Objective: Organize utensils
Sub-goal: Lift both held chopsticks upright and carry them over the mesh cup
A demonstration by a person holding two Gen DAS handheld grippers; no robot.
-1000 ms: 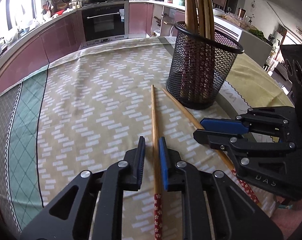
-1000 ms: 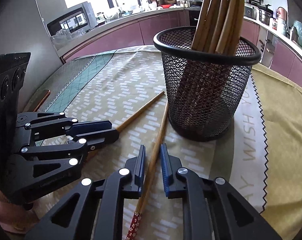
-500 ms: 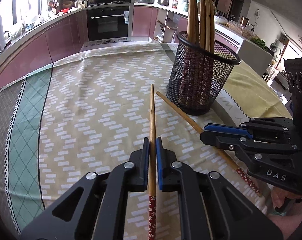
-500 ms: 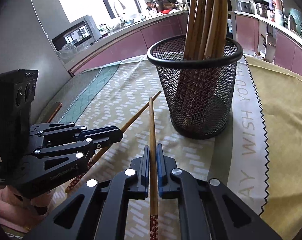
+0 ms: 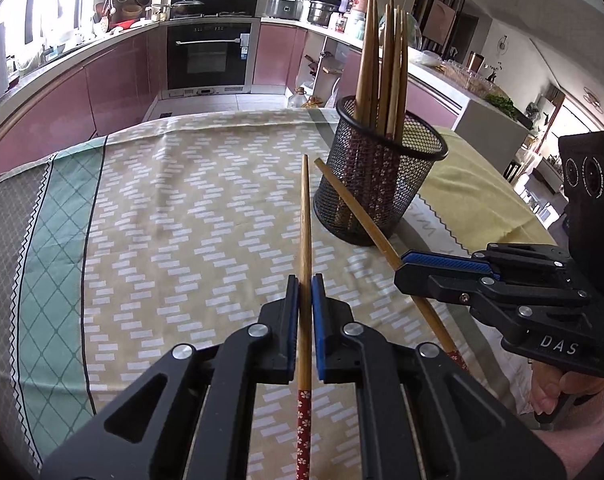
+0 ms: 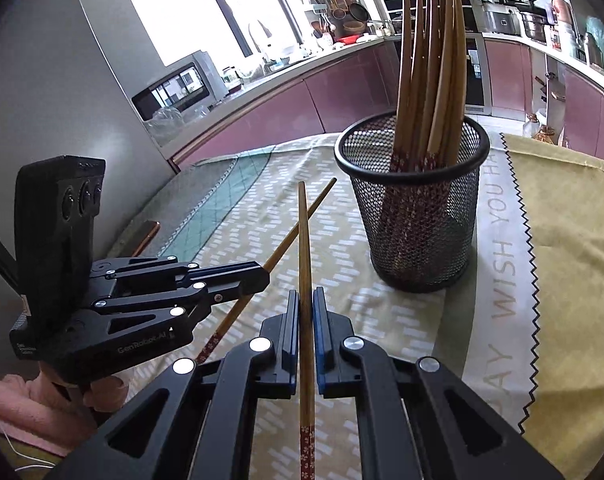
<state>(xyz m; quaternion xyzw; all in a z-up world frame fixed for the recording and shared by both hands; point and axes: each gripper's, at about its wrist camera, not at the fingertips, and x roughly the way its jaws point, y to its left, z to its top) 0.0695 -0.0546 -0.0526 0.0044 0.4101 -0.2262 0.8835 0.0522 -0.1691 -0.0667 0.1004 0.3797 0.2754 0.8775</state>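
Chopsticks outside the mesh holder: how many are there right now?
2. One chopstick is clamped in the left gripper; the other chopstick is clamped in the right gripper. Both point toward the mesh holder. Others could lie outside both views.

The right tool (image 6: 305,300) clamps a chopstick (image 6: 305,248) pointing forward. The left tool (image 6: 258,276) grips another chopstick (image 6: 298,232). A mesh holder (image 6: 413,208) of chopsticks stands ahead on the table (image 6: 561,220).
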